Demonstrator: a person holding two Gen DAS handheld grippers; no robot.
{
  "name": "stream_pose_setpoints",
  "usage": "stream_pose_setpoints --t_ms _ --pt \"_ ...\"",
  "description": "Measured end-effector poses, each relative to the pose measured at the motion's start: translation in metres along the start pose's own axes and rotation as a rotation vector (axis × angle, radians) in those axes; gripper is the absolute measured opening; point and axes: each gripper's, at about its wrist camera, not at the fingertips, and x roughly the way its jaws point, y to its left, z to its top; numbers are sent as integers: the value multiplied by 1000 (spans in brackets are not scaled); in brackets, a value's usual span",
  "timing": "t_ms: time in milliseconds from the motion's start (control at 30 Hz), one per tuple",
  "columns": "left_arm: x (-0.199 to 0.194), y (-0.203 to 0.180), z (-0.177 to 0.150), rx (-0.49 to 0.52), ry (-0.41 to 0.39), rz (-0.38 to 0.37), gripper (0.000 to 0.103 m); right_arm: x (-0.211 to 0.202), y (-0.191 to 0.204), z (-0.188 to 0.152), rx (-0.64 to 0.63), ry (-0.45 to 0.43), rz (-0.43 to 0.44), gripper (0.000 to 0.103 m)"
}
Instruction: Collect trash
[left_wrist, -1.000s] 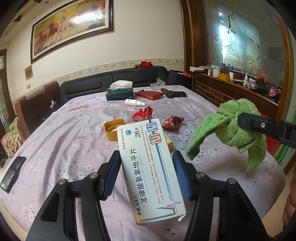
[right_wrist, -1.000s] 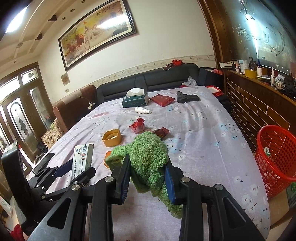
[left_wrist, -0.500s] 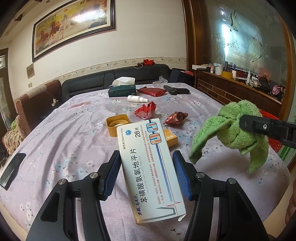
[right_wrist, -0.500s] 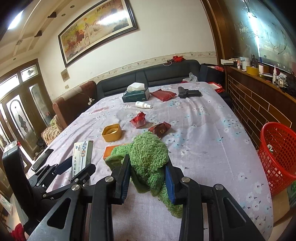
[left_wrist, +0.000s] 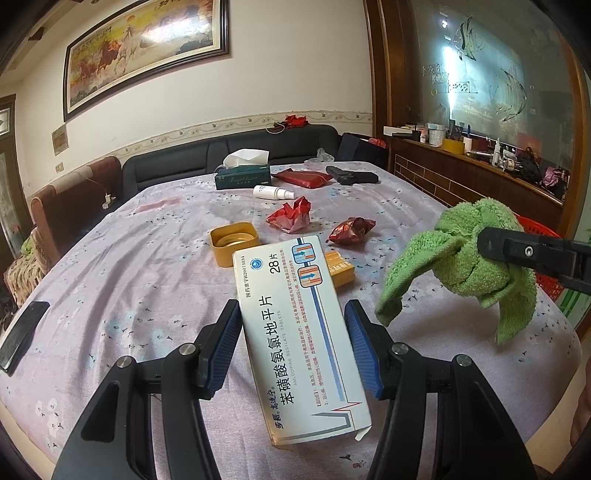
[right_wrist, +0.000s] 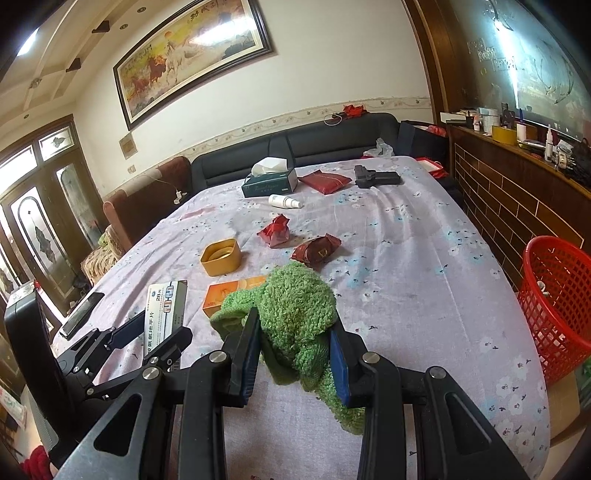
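Note:
My left gripper (left_wrist: 291, 328) is shut on a white and blue medicine box (left_wrist: 295, 325) and holds it above the table; the box also shows in the right wrist view (right_wrist: 166, 306). My right gripper (right_wrist: 295, 332) is shut on a green towel (right_wrist: 295, 306), which hangs at the right of the left wrist view (left_wrist: 465, 258). Two crumpled red wrappers (right_wrist: 275, 230) (right_wrist: 317, 251), a yellow tub (right_wrist: 221, 256) and an orange box (right_wrist: 229, 293) lie on the tablecloth ahead. A red basket (right_wrist: 557, 306) stands off the table's right edge.
At the far end lie a tissue box (right_wrist: 269, 181), a white bottle (right_wrist: 282, 201), a red pouch (right_wrist: 325, 181) and a black object (right_wrist: 375, 177). A phone (left_wrist: 22, 332) lies at the left edge. A sofa (right_wrist: 295, 147) and a wooden counter (right_wrist: 517, 192) border the table.
Both grippers have moved a little forward over the table, with the box and the towel still held. The wrappers and the tub look nearer.

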Motion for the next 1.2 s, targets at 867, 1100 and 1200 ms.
stream_pose_setpoints --t_ms 867,1100,1200 --pt "2 -6 2 7 7 -17 56 0 -7 2 17 1 2 36" --pt "6 -10 4 14 12 -35 56 -1 -16 1 40 5 -3 36" --pt "7 -12 4 14 18 -48 56 -1 -21 1 49 4 -9 36"
